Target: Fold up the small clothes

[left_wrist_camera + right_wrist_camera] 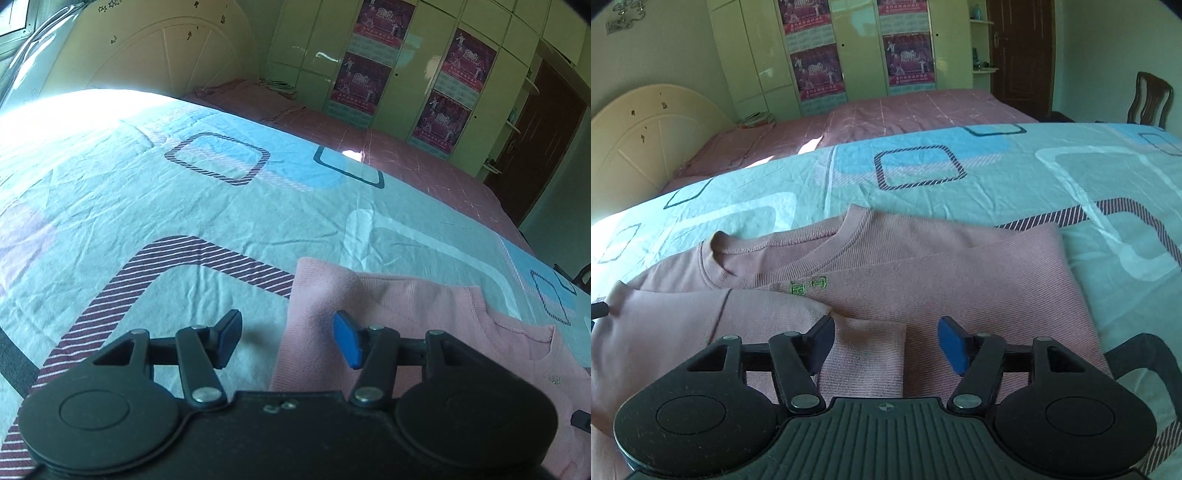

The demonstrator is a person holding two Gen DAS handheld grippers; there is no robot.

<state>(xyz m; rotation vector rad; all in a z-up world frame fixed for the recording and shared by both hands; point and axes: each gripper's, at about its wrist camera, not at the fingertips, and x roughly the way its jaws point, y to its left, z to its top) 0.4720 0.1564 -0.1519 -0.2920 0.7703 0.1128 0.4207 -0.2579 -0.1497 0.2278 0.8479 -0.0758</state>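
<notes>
Both tongs are pointing steeply downward. The left tongs (286, 341) are standing half open at lower centre, gripping nothing; the right tongs (886, 345) are likewise gaping, empty.

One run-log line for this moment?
pink sweater: sleeve folded in, on bedsheet | left gripper: open | right gripper: open

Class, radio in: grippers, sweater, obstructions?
Left gripper open, at sweater's edge. Right gripper open over folded sleeve. Pink sweater flat on bedsheet. Nothing blocking.
</notes>
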